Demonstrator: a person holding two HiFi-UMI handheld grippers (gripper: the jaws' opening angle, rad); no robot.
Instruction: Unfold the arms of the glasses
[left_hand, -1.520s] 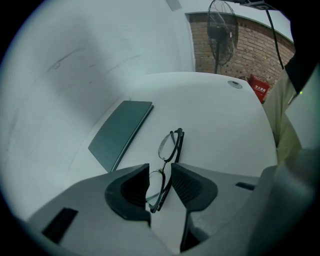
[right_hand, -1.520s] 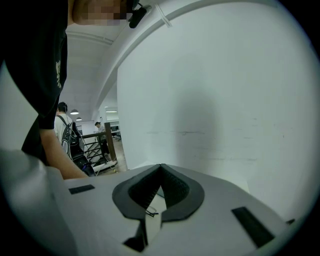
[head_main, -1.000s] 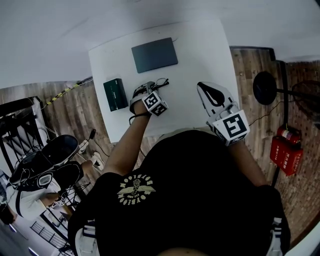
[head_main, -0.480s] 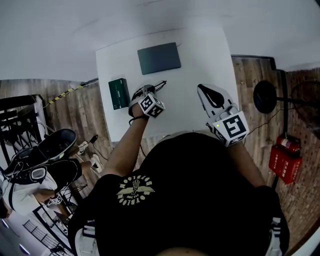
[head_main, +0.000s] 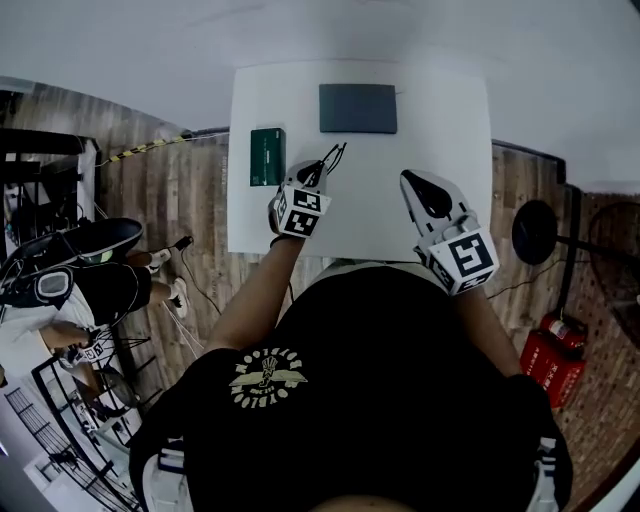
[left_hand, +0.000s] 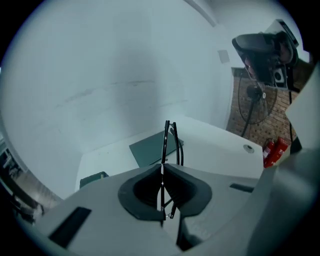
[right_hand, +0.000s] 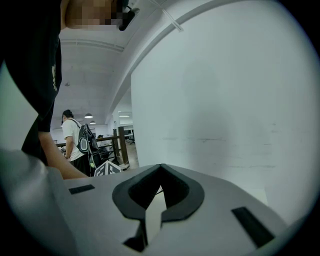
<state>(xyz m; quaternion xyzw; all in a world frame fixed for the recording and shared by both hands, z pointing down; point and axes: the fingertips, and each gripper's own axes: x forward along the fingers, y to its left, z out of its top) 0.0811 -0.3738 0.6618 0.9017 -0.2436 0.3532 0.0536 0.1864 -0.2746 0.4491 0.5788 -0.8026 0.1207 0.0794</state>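
White table (head_main: 460, 120) seen from above, read from 9 o'clock to 3 o'clock. A green box (head_main: 267, 157) lies at the table's 9 o'clock edge. Just beside it, toward 3 o'clock, is the left gripper (head_main: 312, 178). Its jaws have just been closing and now pinch the glasses (head_main: 330, 158), which project beyond the tips toward 1 o'clock. In the left gripper view the thin black frame (left_hand: 165, 142) stands edge-on between the pressed pads of the gripper (left_hand: 162, 167), raised clear of the tabletop.

A dark mat (head_main: 358, 108) lies flat at the table's 12 o'clock. The right gripper (head_main: 410, 180) hangs at 3 o'clock of the glasses, well apart from them. In its own view the tips (right_hand: 160, 167) meet with nothing held.

Progress: the pick-up appears done. Two thin dark lines run close together past the left tips, which suggests the arms are still folded, though this cannot be confirmed. Swinging out both arms, probably with the free right gripper, remains.
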